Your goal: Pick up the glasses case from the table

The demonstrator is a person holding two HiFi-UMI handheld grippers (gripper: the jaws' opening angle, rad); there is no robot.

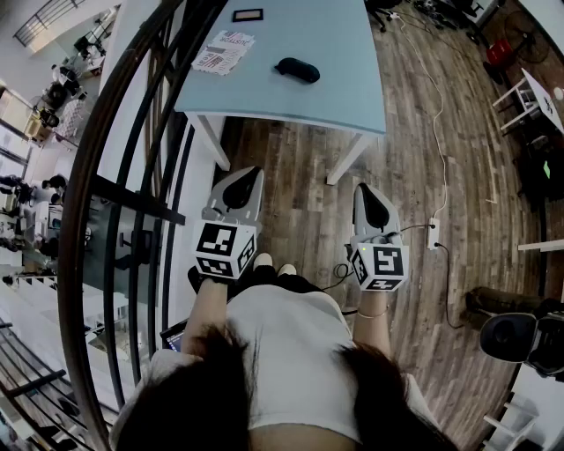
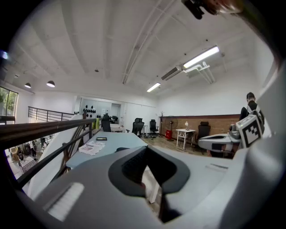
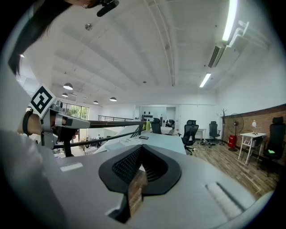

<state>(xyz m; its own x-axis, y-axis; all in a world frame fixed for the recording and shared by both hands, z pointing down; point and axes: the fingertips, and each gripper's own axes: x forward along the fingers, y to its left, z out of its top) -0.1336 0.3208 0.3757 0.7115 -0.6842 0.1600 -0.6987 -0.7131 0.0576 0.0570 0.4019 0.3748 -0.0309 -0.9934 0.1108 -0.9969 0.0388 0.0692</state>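
The black glasses case [image 1: 298, 69] lies on the light blue table [image 1: 352, 53], far ahead of both grippers. My left gripper [image 1: 255, 170] and right gripper [image 1: 364, 187] are held close to the person's body, over the wooden floor short of the table's near edge. On both, the jaws meet at the tips with nothing between them. In the left gripper view, the left gripper [image 2: 145, 148] points along the table [image 2: 111, 141], and a dark bump that may be the case [image 2: 120, 150] shows just over the jaw's edge. The right gripper [image 3: 140, 147] faces the table [image 3: 156, 139] from further off.
Printed sheets [image 1: 223, 51] and a dark flat device [image 1: 248, 15] lie on the table's far left. A dark metal railing [image 1: 132, 176] runs along the left. A power strip [image 1: 433, 233] with a cable lies on the floor at right. A white table [image 1: 529, 97] stands far right.
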